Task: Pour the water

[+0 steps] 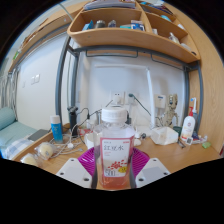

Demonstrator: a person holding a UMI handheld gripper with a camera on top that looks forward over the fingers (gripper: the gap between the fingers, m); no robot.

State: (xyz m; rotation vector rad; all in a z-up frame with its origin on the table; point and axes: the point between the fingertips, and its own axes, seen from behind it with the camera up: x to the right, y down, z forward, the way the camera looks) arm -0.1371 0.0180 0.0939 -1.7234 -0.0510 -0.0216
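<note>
A clear plastic bottle (114,145) with a white cap and a white label with red writing stands upright between my gripper's (112,163) two magenta pads (87,160). Both pads press on its sides, so the gripper is shut on it. The bottle holds reddish liquid low down. It is held above a wooden desk (160,152). Its bottom end is hidden between the fingers.
Beyond the bottle the desk holds a white spray bottle (188,126), a blue-capped bottle (56,128), crumpled tissue (164,135), cables and small items. A wooden shelf on a metal frame (130,38) hangs over the desk. A bed (12,135) lies to the left.
</note>
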